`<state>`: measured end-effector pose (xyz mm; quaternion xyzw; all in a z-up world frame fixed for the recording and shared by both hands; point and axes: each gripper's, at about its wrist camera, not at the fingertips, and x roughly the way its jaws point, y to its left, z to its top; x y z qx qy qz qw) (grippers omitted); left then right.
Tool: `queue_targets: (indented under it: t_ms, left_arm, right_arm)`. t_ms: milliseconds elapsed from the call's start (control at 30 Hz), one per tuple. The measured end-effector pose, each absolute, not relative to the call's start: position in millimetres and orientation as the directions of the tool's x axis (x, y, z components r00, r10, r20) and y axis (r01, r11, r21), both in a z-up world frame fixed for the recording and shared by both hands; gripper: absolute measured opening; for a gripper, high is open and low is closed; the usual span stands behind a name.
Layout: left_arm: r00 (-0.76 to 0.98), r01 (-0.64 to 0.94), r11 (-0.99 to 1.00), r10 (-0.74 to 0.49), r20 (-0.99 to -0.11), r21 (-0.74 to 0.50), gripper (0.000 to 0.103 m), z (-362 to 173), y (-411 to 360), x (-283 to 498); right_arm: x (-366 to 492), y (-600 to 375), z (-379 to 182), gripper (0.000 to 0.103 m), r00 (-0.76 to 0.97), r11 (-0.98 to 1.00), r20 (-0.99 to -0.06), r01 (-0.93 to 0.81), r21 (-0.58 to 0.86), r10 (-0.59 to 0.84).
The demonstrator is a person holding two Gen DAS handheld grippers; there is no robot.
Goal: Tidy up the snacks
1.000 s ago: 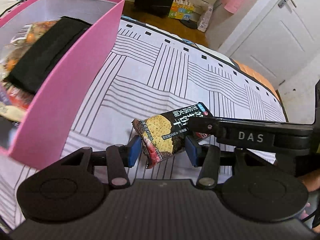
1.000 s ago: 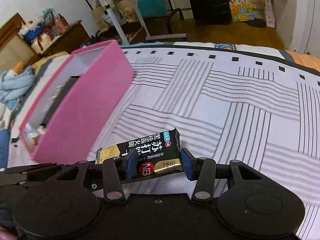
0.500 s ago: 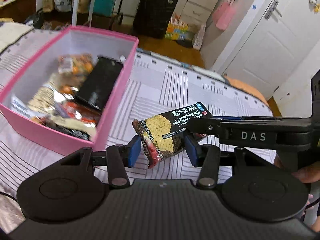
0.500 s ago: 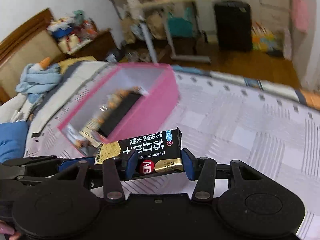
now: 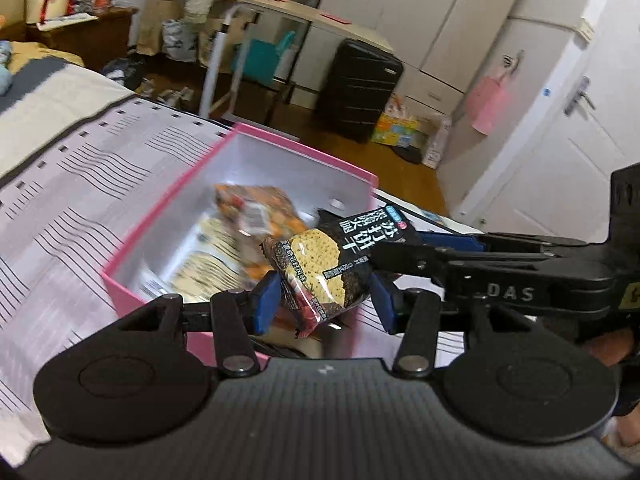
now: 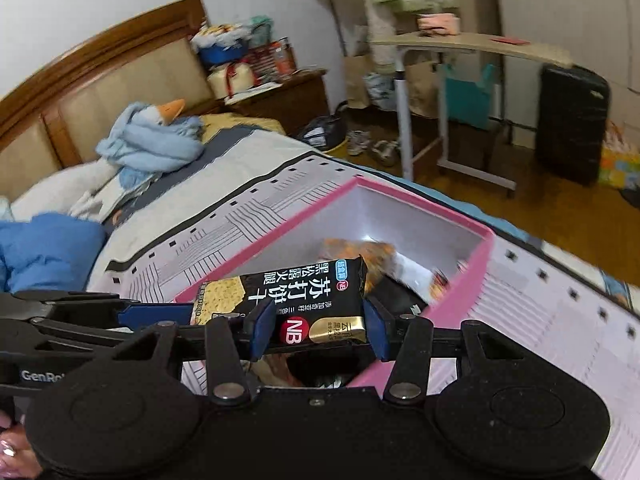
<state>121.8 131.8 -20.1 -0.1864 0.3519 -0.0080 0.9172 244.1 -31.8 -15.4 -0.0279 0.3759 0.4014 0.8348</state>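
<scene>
I hold one black cracker packet point(image 5: 320, 268) between both tools, above the open pink box point(image 5: 132, 280).

Left gripper point(image 5: 323, 305): my blue pads point(image 5: 266, 300) sit on either side of the packet's lower end. The left pad touches the wrapper; at the right pad I cannot tell whether there is contact or a slim gap, so I cannot confirm the clamp.

Right gripper point(image 6: 316, 330): its pads point(image 6: 262, 330) press both sides of the packet point(image 6: 304, 304) at the end printed with the red "NB" mark. This grip is closed on the packet. In the left wrist view, the right gripper's fingers point(image 5: 452, 242) reach in from the right and meet the packet's upper end.

The packet hangs tilted over the box point(image 6: 256, 256), which stands on the striped bedsheet point(image 5: 60, 184). Other snack bags point(image 5: 252, 208) lie inside the box, below the packet.
</scene>
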Motion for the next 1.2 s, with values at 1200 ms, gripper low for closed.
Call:
queue_targets:
  t_ms: [1200]
  left_arm:
    - [0.756, -0.109, 0.976, -0.043, -0.653, -0.190, 0.066, -38, 132, 88]
  right_arm:
    - [98, -138, -45, 0.074, 0.704, 0.921, -0.607, -0.366, 0.137, 0.370]
